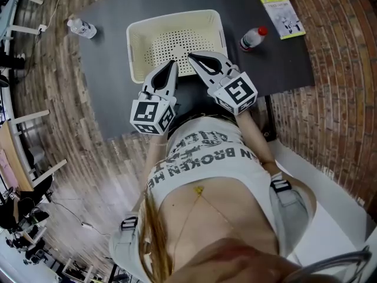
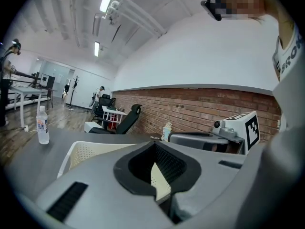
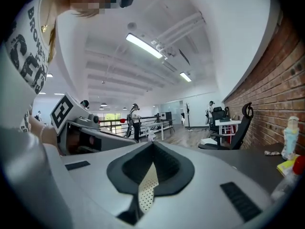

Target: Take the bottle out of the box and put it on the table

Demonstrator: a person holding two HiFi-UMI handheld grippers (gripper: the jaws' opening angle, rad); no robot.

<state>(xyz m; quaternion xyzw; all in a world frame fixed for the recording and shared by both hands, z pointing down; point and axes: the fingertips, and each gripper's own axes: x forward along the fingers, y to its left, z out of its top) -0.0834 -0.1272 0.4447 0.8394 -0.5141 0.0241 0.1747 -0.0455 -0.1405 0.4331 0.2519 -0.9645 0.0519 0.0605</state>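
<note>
A cream perforated box stands on the dark table, and I see nothing inside it. A clear bottle with a red cap lies on the table just right of the box. It shows blurred at the right edge of the right gripper view as the red-capped bottle. Another clear bottle lies at the table's far left and stands out as the clear bottle. My left gripper and right gripper hover side by side over the box's near rim, both shut and empty.
A yellow-green booklet lies at the table's far right corner, with a small pale bottle near it. Brick floor runs to the right of the table, wooden floor to the left. An office chair stands beyond the table.
</note>
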